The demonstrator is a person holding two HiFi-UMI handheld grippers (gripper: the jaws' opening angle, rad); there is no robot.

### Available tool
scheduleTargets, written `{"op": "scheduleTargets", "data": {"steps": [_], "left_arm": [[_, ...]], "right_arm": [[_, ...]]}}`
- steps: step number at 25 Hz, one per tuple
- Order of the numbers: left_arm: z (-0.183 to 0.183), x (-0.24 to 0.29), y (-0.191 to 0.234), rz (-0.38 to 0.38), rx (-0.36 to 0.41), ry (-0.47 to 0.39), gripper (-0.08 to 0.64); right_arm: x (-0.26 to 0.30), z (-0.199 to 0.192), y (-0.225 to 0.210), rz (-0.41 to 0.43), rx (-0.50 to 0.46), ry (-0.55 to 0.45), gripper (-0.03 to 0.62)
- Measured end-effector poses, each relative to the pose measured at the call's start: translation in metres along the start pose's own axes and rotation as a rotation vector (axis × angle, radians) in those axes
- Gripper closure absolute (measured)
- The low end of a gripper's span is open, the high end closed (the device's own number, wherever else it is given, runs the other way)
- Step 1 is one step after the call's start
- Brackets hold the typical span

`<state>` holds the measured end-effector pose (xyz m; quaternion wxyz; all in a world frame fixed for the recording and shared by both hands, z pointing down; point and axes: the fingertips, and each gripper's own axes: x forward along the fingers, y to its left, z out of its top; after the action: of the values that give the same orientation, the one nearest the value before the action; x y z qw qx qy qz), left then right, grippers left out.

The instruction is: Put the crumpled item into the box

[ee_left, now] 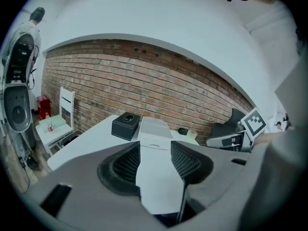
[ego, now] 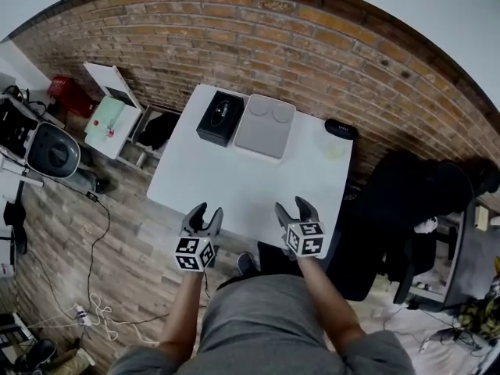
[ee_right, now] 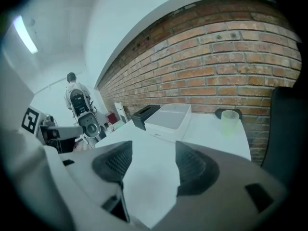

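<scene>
Box (ego: 266, 126), shallow and pale, toward the far side of the white table (ego: 234, 186). Touching the box's left side, a black case (ego: 220, 118). Right of the box and apart from it, a pale green item (ego: 333, 148), with a black disc (ego: 341, 128) just behind. Well short of the box, over the table's near edge, left gripper (ego: 205, 209) and right gripper (ego: 295, 204), jaws apart on both, holding nothing. Farther right of the box, off the table, a dark chair (ego: 406, 194).

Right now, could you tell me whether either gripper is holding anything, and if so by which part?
Nothing is held. The left gripper and right gripper are both open, with only the bare white rectangular table showing between each pair of fingers.
</scene>
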<state>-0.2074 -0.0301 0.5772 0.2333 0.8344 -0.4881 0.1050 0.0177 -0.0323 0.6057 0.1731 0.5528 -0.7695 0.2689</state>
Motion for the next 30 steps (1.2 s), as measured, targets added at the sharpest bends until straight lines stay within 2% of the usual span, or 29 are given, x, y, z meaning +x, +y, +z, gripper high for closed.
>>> {"op": "scheduleTargets", "data": {"steps": [3, 8, 13, 17, 25, 30], "left_arm": [[-0.006, -0.019, -0.002, -0.002, -0.03, -0.016, 0.373], [-0.006, -0.043, -0.015, -0.007, -0.027, -0.045, 0.373], [0.006, -0.057, -0.029, -0.02, -0.007, -0.077, 0.373], [0.0, -0.06, -0.046, -0.051, -0.013, -0.065, 0.373], [0.006, -0.073, -0.094, -0.048, 0.041, -0.081, 0.373], [0.012, -0.08, -0.128, -0.036, 0.066, -0.123, 0.373]], "right_arm": [[-0.023, 0.005, 0.013, 0.011, 0.019, -0.032, 0.304], [-0.058, 0.011, 0.022, 0.001, -0.016, -0.068, 0.305], [-0.071, 0.01, 0.027, 0.0, -0.035, -0.077, 0.307], [-0.079, 0.005, 0.029, 0.011, -0.04, -0.085, 0.305], [-0.112, 0.008, 0.023, 0.049, -0.078, -0.124, 0.304], [-0.135, 0.01, 0.016, 0.068, -0.121, -0.156, 0.304]]}}
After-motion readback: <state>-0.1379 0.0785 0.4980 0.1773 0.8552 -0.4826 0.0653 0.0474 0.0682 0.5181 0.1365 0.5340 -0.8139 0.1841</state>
